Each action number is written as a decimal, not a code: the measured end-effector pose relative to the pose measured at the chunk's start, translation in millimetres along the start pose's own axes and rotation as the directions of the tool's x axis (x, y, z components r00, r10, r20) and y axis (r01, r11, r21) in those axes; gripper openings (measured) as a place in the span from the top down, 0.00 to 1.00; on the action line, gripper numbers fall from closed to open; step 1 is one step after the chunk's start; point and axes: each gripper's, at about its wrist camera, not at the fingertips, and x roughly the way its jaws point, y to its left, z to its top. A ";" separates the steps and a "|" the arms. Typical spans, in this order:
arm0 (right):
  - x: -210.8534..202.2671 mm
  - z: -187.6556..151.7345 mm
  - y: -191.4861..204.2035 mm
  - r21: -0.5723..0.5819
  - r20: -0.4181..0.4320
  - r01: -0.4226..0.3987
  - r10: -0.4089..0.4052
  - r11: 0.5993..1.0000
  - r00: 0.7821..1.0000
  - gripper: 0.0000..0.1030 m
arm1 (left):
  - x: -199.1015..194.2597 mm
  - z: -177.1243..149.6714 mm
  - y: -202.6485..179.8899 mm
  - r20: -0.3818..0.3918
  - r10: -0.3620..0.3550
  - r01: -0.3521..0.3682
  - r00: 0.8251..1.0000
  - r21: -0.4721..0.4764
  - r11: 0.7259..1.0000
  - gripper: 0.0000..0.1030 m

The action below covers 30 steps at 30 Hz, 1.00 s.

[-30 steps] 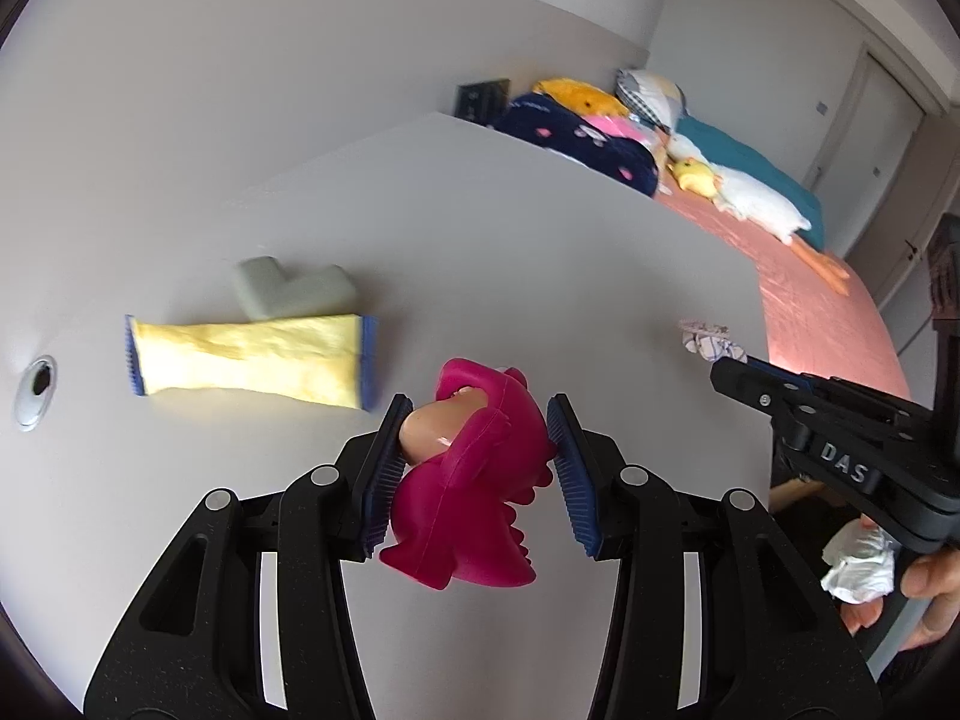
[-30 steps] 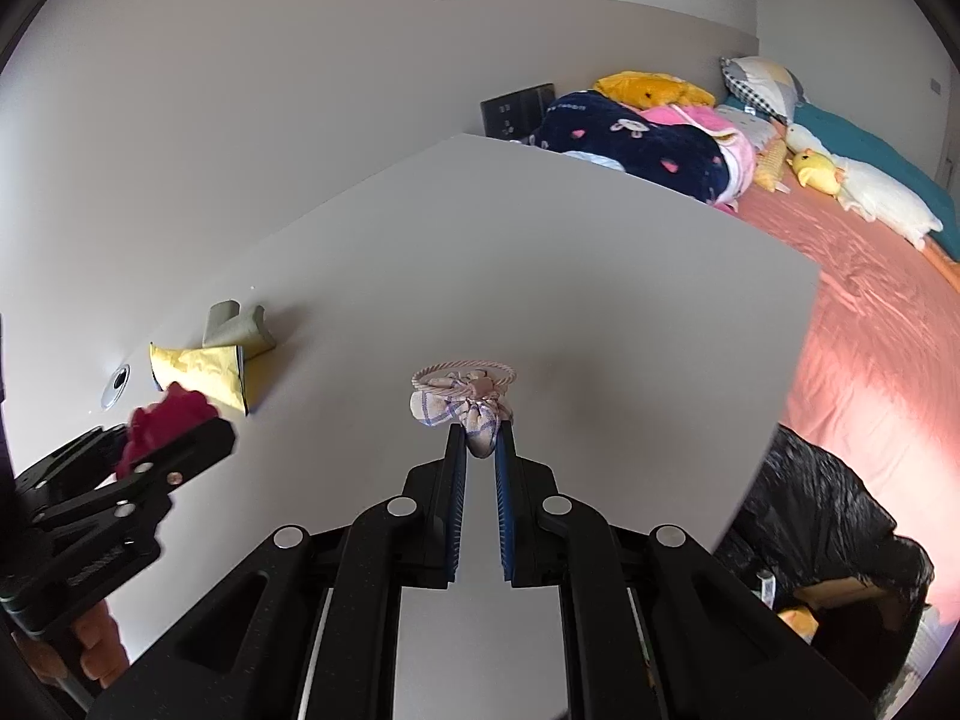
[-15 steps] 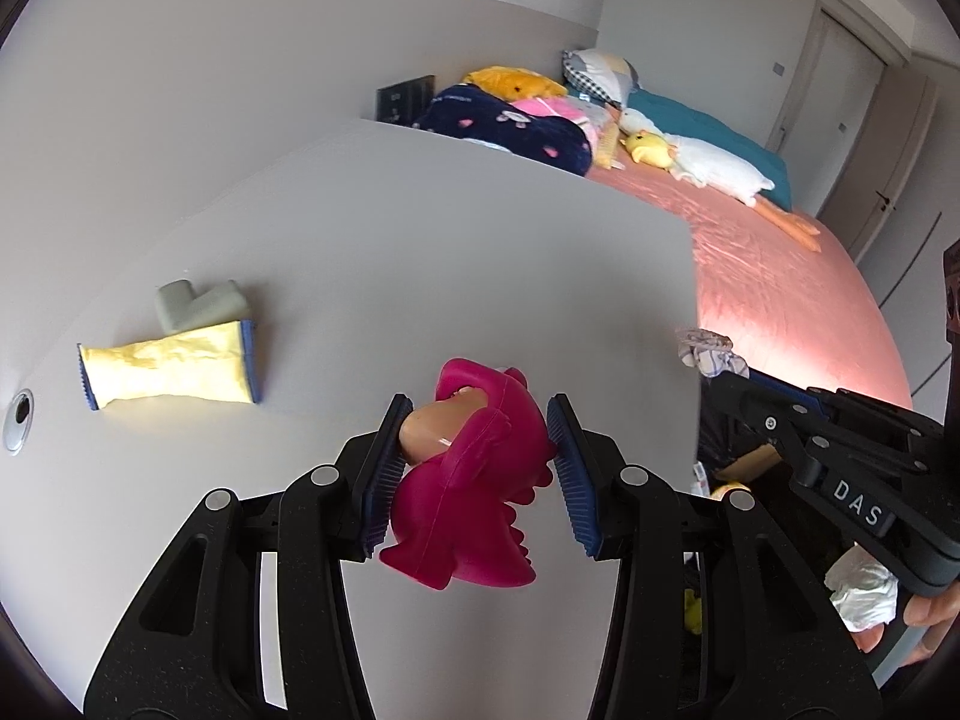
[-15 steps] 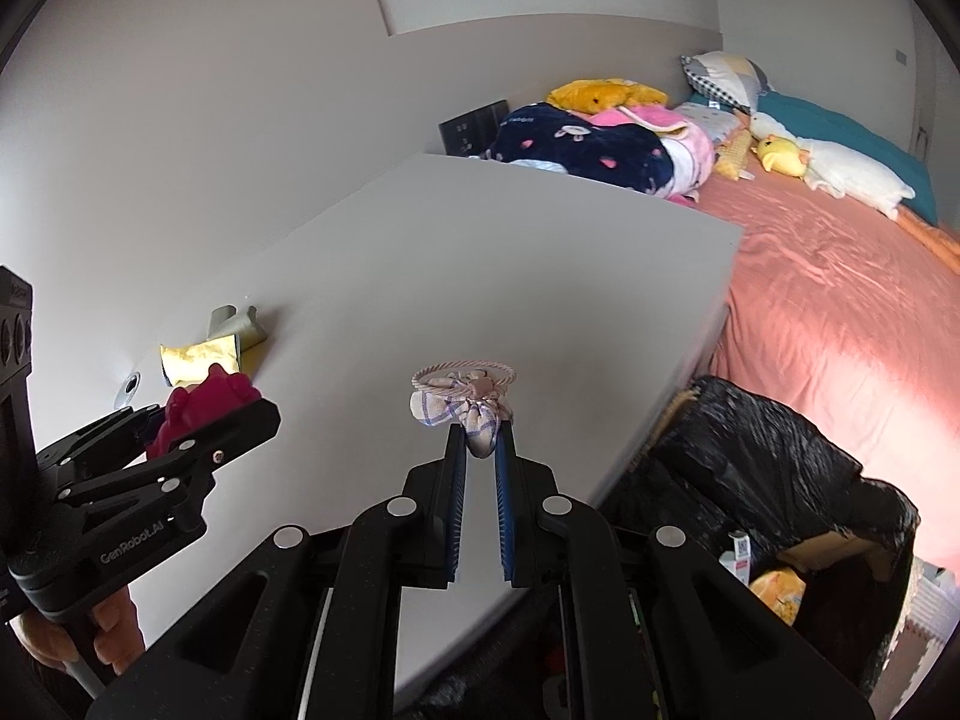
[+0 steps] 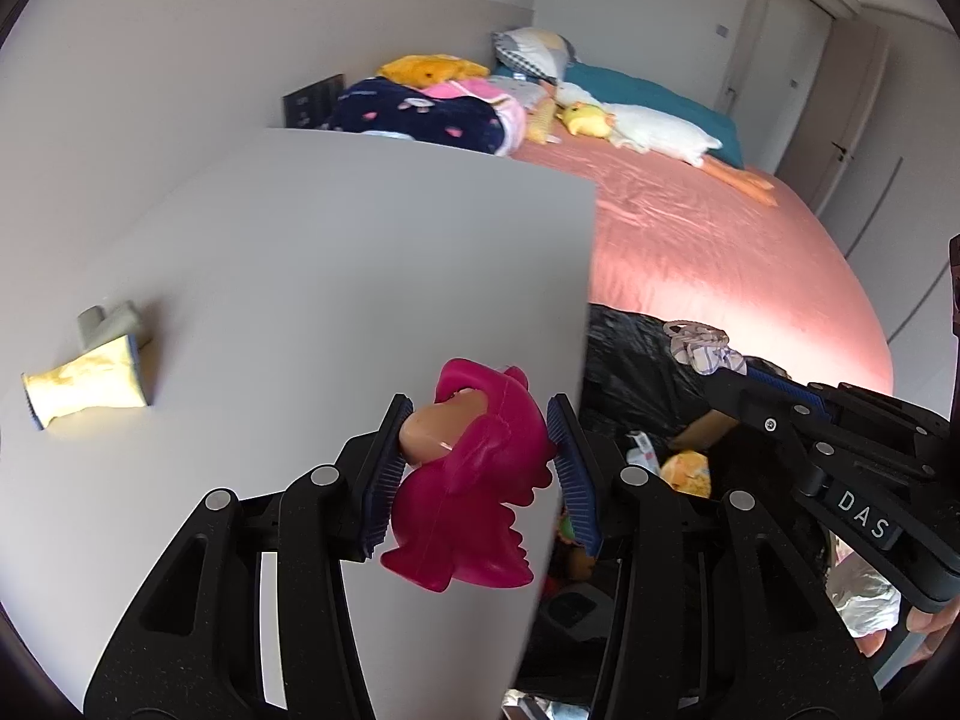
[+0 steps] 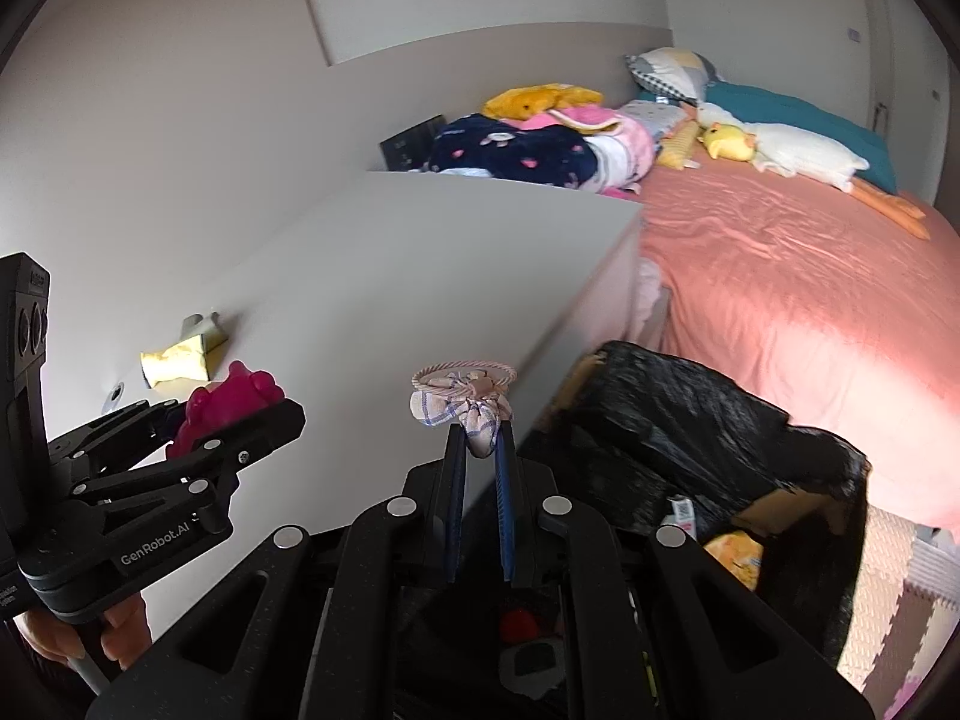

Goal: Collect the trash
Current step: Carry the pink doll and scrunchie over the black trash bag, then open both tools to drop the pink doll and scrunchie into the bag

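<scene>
My left gripper [image 5: 480, 468] is shut on a magenta toy figure [image 5: 474, 480], held above the right edge of the white table [image 5: 336, 276]; the same left gripper [image 6: 240, 414] and magenta toy figure [image 6: 225, 399] show at the left of the right wrist view. My right gripper [image 6: 480, 456] is shut on a small cloth bundle with a cord loop [image 6: 465, 399], carried beside the table edge; the left wrist view has that cloth bundle [image 5: 702, 345] at its right. A black trash bag [image 6: 690, 420] with trash inside stands open below, between table and bed.
A yellow wrapper [image 5: 84, 390] and a grey-green piece [image 5: 108, 324] lie on the table's left side near the wall. A bed with a pink sheet [image 5: 720, 252], pillows and plush toys [image 5: 648, 126] fills the right. Foam floor mats [image 6: 900, 588] lie beyond the bag.
Both grippers have swung rightward off the table toward its edge, each still holding its item. The black trash bag has come into view below; the wrapper has slid away to the left.
</scene>
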 end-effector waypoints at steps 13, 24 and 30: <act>-20.8 -16.1 -49.3 0.082 0.013 0.075 -0.077 0.994 0.997 0.90 | 9.5 -1.6 -47.1 -0.027 -0.063 0.064 0.998 0.072 0.995 0.55; -40.5 -28.1 -89.8 0.168 0.029 0.136 -0.143 0.976 0.989 0.90 | 18.8 -3.8 -88.1 -0.058 -0.117 0.125 0.991 0.153 0.980 0.55; -53.1 -33.1 -111.7 0.224 0.038 0.177 -0.190 0.958 0.981 0.85 | 22.8 -12.8 -110.1 -0.110 -0.158 0.179 0.981 0.217 0.959 0.37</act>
